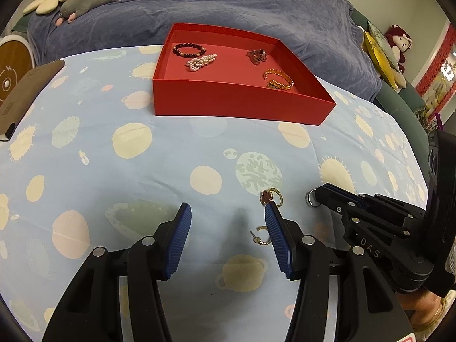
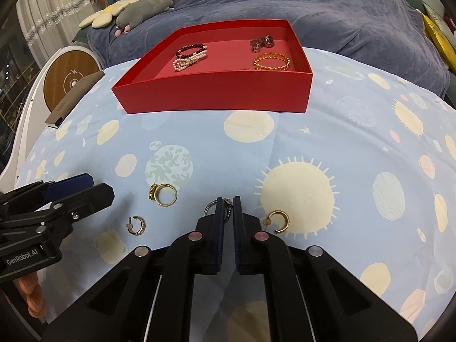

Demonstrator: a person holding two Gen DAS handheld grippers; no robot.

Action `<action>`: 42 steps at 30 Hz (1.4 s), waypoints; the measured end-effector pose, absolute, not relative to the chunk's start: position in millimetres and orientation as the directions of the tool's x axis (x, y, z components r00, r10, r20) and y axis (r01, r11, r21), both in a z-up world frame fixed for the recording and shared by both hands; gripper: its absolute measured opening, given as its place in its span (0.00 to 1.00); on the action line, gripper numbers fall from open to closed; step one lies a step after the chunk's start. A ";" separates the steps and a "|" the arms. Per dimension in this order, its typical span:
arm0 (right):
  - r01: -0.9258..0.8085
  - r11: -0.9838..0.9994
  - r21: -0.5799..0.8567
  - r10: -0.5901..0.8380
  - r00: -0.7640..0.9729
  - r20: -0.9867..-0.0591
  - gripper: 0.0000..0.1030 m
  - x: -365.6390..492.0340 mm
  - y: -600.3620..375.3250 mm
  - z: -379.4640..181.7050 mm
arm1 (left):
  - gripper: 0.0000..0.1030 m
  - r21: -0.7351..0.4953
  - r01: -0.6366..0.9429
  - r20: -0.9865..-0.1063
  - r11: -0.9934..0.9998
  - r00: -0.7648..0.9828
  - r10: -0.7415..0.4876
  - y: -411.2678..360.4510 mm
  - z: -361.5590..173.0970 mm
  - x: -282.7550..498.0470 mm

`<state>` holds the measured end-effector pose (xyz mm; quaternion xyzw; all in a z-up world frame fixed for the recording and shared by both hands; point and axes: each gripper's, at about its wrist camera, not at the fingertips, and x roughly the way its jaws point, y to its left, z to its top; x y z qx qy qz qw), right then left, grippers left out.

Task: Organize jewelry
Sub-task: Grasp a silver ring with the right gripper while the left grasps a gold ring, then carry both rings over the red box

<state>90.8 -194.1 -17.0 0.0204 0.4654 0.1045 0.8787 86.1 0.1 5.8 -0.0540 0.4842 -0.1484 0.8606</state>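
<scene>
A red tray holds a dark bead bracelet, a pearl clip, a dark clasp and a gold bangle. My left gripper is open above the cloth, a gold hoop earring between its fingers and a gold ring with a red clover at its right fingertip. My right gripper is shut on a silver ring lying on the cloth; it also shows in the left wrist view. A second hoop earring lies just to its right.
A blue planet-print cloth covers the table. A brown case lies at the left edge. A blue sofa throw with plush toys is behind the tray. A round wooden charger stands at the left.
</scene>
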 end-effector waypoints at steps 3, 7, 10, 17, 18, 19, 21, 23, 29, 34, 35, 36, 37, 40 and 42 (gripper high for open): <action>-0.163 0.976 0.142 0.209 0.556 -0.805 0.05 87.2 -199.6 -10.0 | 0.50 -0.234 0.224 -0.819 0.946 0.478 -0.316 -11.1 3.2 86.1; -0.162 0.975 0.150 0.216 0.563 -0.798 0.05 82.7 -205.5 -4.4 | 0.50 -0.225 0.253 -0.823 0.941 0.468 -0.323 -28.4 -2.3 89.1; -0.158 0.975 0.154 0.217 0.561 -0.799 0.05 80.7 -210.2 -4.2 | 0.50 -0.216 0.270 -0.819 0.938 0.474 -0.324 -38.6 -6.5 93.2; -0.150 0.976 0.160 0.218 0.565 -0.796 0.05 78.8 -215.7 -2.0 | 0.40 -0.171 0.280 -0.814 0.945 0.501 -0.296 -46.1 -12.4 98.7; -0.149 0.976 0.161 0.218 0.565 -0.796 0.05 78.7 -215.3 -1.9 | 0.37 -0.169 0.278 -0.813 0.945 0.503 -0.294 -45.9 -12.3 99.2; -0.149 0.975 0.163 0.219 0.565 -0.796 0.05 78.7 -215.4 -2.0 | 0.31 -0.175 0.275 -0.811 0.945 0.504 -0.297 -44.9 -12.2 100.1; -0.149 0.975 0.163 0.219 0.565 -0.796 0.05 79.0 -215.3 -2.1 | 0.21 -0.169 0.272 -0.812 0.947 0.507 -0.290 -43.8 -12.5 101.4; -0.150 0.975 0.162 0.220 0.564 -0.796 0.05 79.6 -214.8 -2.2 | 0.11 -0.156 0.276 -0.812 0.948 0.512 -0.282 -44.1 -13.6 101.3; -0.152 0.974 0.165 0.223 0.566 -0.794 0.05 80.0 -214.8 -1.4 | 0.07 -0.133 0.291 -0.810 0.947 0.518 -0.273 -47.1 -13.3 98.0; -0.148 0.973 0.175 0.229 0.576 -0.785 0.05 79.7 -214.9 3.8 | 0.06 -0.171 0.277 -0.805 0.946 0.514 -0.296 -41.0 -7.3 98.7; -0.148 0.973 0.177 0.231 0.579 -0.782 0.05 79.9 -215.1 5.8 | 0.06 -0.180 0.275 -0.801 0.944 0.516 -0.303 -38.9 -4.4 98.8; -0.148 0.973 0.180 0.233 0.582 -0.779 0.05 80.2 -215.3 8.1 | 0.06 -0.189 0.273 -0.796 0.943 0.520 -0.310 -36.7 -0.4 98.4; -0.149 0.972 0.183 0.236 0.586 -0.775 0.05 80.9 -215.4 11.0 | 0.06 -0.194 0.270 -0.792 0.943 0.524 -0.313 -35.0 3.3 98.6; -0.155 0.970 0.188 0.244 0.598 -0.764 0.05 82.2 -212.1 18.4 | 0.06 -0.218 0.270 -0.775 0.938 0.537 -0.334 -29.3 16.2 98.9; -0.161 0.969 0.189 0.248 0.604 -0.757 0.05 84.0 -209.2 23.0 | 0.06 -0.221 0.275 -0.765 0.936 0.546 -0.341 -26.9 24.3 99.0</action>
